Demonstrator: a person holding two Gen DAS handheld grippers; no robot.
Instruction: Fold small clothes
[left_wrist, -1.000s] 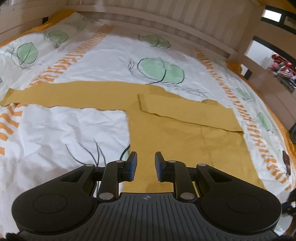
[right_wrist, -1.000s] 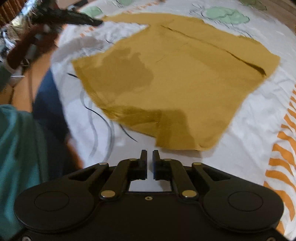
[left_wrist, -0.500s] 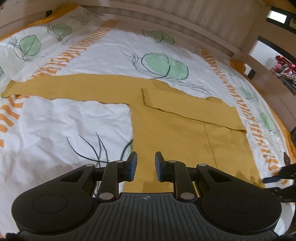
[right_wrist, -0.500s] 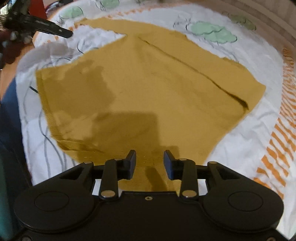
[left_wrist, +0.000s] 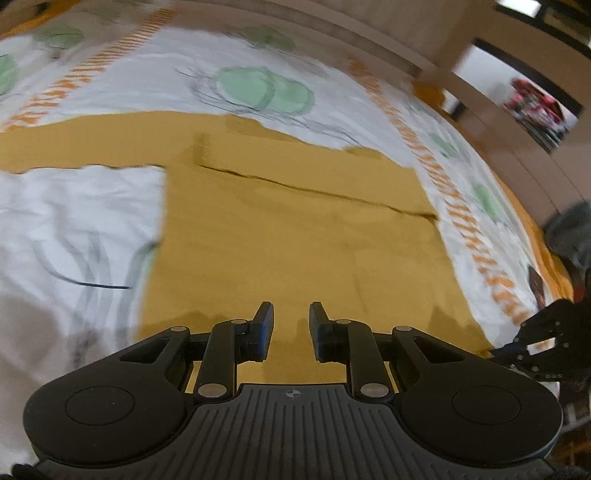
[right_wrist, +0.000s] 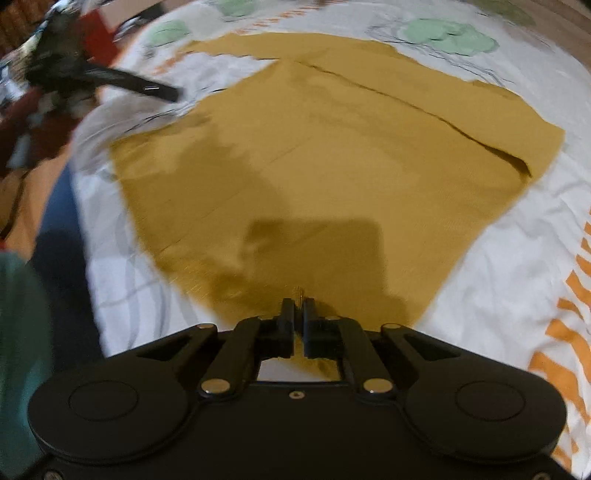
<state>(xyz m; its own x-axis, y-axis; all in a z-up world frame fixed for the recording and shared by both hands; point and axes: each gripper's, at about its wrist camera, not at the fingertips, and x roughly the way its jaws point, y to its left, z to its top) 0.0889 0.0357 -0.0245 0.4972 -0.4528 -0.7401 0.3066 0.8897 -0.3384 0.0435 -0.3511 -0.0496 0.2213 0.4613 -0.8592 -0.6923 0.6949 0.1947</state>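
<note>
A mustard-yellow long-sleeved shirt (left_wrist: 295, 221) lies flat on the bed. One sleeve (left_wrist: 314, 166) is folded across its chest and the other sleeve (left_wrist: 74, 140) stretches out to the left. My left gripper (left_wrist: 291, 314) hangs open just over the near hem, with nothing between its fingers. In the right wrist view the shirt (right_wrist: 332, 166) fills the middle. My right gripper (right_wrist: 298, 306) is shut on a small pinch of its near hem, close to the right corner. Each gripper also shows at the edge of the other's view: the right gripper (left_wrist: 532, 343) and the left gripper (right_wrist: 110, 79).
The bedsheet (left_wrist: 74, 206) is white with green leaves and orange stripes. A wooden bed rail (left_wrist: 332, 33) runs along the far side, with a doorway at the right. A person's teal sleeve (right_wrist: 18, 332) and dark blue trousers (right_wrist: 59, 229) are at the bed's near left edge.
My right gripper opened, moved forward onto the shirt's hem and shut on it. My left gripper slid right, closer over the shirt's body, its gap unchanged.
</note>
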